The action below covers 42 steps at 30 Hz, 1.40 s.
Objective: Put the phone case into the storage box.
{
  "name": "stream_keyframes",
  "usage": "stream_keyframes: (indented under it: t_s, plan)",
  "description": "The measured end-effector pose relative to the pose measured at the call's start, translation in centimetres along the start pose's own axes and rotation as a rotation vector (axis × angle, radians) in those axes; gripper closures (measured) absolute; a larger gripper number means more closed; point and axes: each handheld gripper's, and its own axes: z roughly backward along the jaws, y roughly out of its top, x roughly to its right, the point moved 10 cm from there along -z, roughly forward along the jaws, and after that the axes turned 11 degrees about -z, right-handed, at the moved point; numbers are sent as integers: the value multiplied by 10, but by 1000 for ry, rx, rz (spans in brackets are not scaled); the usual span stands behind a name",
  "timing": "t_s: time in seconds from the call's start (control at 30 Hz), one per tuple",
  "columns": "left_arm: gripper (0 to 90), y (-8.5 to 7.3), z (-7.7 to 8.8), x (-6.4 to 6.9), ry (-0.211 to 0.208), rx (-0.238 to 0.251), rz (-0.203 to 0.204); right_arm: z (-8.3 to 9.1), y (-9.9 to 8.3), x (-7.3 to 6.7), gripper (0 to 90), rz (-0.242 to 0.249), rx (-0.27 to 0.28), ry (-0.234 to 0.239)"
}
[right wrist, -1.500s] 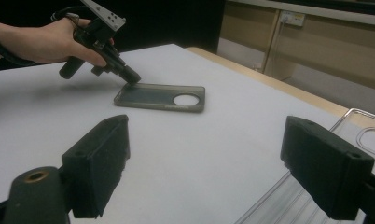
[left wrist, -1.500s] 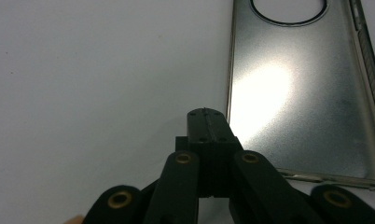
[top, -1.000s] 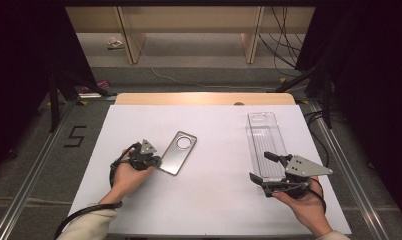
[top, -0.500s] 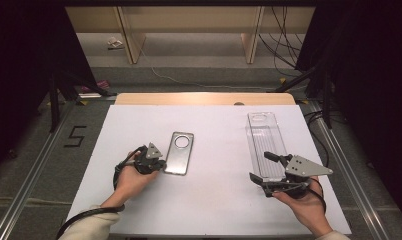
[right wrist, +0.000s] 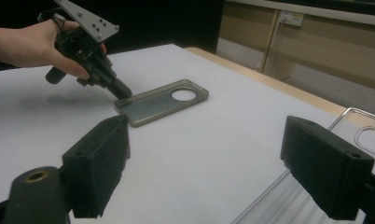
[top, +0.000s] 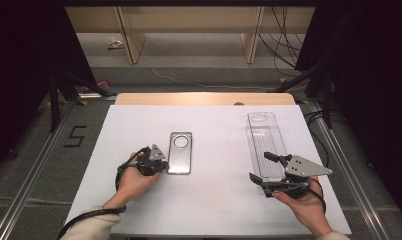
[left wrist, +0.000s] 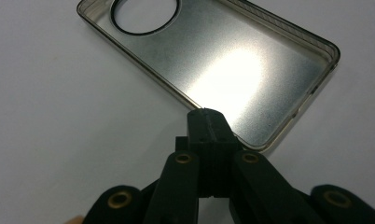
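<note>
A smoky translucent phone case (top: pixel 180 157) with a round camera hole lies flat on the white table (top: pixel 214 200), left of centre. My left gripper (top: pixel 164 165) is shut, its tips pinching the case's rim near the near left corner. The left gripper view shows the joined tips (left wrist: pixel 208 116) over the edge of the case (left wrist: pixel 232 70). A long clear plastic box (top: pixel 263 137) lies at the right. My right gripper (top: pixel 261 166) stands open over that box's near end, holding nothing. In the right gripper view its jaws (right wrist: pixel 218 158) frame the case (right wrist: pixel 162 105) and the left gripper (right wrist: pixel 122 92).
A wooden strip (top: pixel 204 98) runs along the table's far edge, with wooden shelving legs and cables on the floor beyond. A "5" marking (top: pixel 75 136) is on the floor at the left. Bare white table lies between the case and the box.
The left gripper has moved nearer and to the right, and the phone case has turned from a tilt to lie straight. The right gripper has stayed put.
</note>
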Motion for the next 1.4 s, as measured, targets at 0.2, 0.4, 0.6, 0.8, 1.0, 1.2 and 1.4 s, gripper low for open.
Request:
stream_keyframes:
  t_s: [0.2,0.4,0.6,0.8,1.0,1.2,1.4]
  plan:
    - [898,0,0,0,-5,5,12,0,0,0,167,0,0,0]
    - [838,-2,3,-5,5,3,23,0,0,0,167,-1,0,0]
    - [547,-5,17,-17,31,50,79,-1,-1,-1,166,2,1,1]
    - [229,11,44,-18,15,198,152,-1,-2,0,165,-1,-1,-1]
    - [108,25,76,-9,4,327,174,-2,-2,-1,165,1,-2,0]
    - [86,22,97,-2,-1,379,173,-3,-3,0,165,2,-3,-2]
    - [81,20,113,1,2,419,180,-5,-4,-1,165,1,-10,-1]
